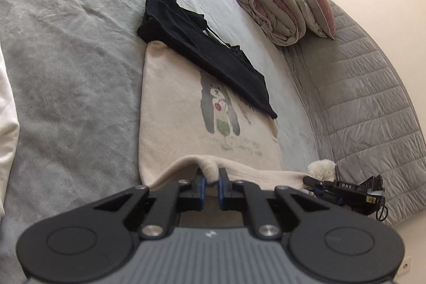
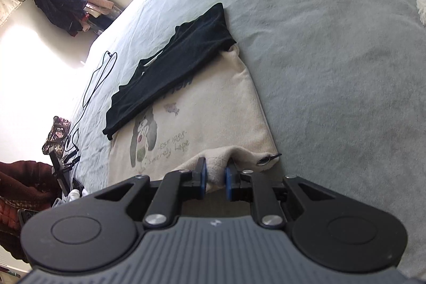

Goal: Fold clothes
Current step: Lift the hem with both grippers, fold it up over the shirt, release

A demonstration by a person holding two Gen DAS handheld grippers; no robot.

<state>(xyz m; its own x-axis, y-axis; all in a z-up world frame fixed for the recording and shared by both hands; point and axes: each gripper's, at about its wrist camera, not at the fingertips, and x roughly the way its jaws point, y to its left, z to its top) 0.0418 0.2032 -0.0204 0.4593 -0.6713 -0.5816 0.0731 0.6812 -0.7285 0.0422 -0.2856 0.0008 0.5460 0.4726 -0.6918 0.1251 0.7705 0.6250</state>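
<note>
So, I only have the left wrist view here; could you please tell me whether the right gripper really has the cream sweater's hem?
Observer: Yes, the right gripper is shut on a bunched fold of the cream sweater at its near edge.
Operator: Thank you. Is there anything on the bed beyond the black garment on that side?
Observer: A thin black cable lies looped on the grey bedspread, past the black garment.
Operator: And does the cable touch the sweater?
Observer: No, it lies apart from it, on the far side of the black garment.
</note>
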